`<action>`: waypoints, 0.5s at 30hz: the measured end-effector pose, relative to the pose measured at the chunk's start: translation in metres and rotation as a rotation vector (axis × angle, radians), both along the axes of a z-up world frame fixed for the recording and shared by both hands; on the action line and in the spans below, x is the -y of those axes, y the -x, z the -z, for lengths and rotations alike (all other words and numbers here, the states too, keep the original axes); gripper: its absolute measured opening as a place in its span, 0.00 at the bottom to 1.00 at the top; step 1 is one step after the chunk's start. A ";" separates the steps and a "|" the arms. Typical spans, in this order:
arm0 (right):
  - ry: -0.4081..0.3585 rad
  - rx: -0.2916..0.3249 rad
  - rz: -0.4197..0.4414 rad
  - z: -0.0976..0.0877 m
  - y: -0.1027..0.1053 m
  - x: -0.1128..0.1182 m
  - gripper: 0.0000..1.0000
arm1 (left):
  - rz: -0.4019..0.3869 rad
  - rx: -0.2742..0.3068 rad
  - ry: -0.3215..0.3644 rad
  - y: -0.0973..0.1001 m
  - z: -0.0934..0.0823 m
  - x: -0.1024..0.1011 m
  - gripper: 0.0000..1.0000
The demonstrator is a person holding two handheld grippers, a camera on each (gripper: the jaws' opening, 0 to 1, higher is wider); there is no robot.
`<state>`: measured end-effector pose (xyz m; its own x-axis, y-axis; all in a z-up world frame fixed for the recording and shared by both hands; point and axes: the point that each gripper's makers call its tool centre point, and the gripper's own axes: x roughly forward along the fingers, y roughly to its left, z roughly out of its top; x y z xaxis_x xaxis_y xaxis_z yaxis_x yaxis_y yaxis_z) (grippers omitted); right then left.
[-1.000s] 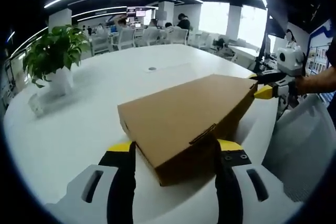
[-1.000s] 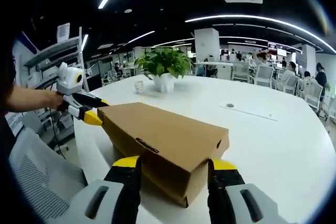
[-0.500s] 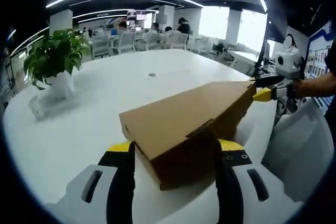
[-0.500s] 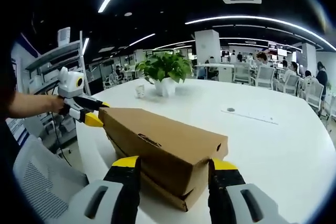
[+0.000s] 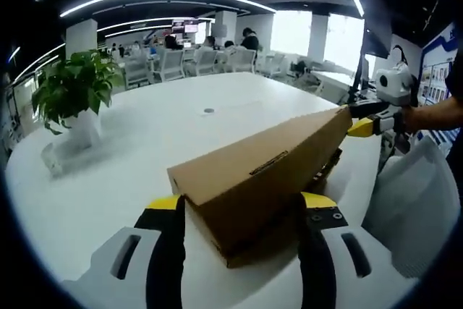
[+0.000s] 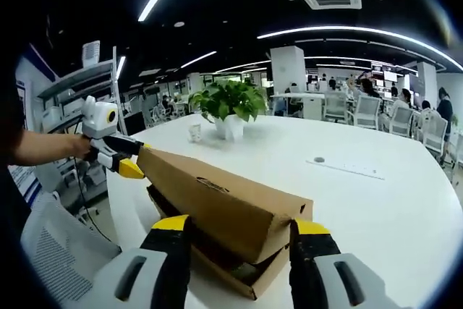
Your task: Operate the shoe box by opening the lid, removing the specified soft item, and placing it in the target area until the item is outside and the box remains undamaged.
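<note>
On the white table [image 5: 145, 135], well in front of the potted plant [image 5: 72, 92], the shoe box [image 5: 253, 186] now gapes: a second ago its lid [image 6: 217, 197] lay nearly flat, and now it tilts up off the base [image 6: 242, 280]. My left gripper [image 5: 239, 208] and right gripper [image 6: 239, 226] each straddle one end of the lid, jaws apart but pressing its sides, I think. The soft item isn't visible yet; more lift is needed.

1 shoe box [image 5: 253, 179] w/ 1 lid [image 6: 210, 195], 2 tools: left [image 5: 240, 211] & right [image 6: 239, 233], 1 potted plant [image 5: 70, 95], 1 white desk [image 5: 137, 142].
</note>
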<state>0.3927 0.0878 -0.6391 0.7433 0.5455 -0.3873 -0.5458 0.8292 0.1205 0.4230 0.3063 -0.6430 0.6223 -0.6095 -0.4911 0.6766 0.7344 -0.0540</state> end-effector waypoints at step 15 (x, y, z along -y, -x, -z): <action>0.059 0.077 0.002 -0.018 -0.018 0.005 0.47 | -0.026 0.064 0.025 -0.018 -0.021 -0.001 0.55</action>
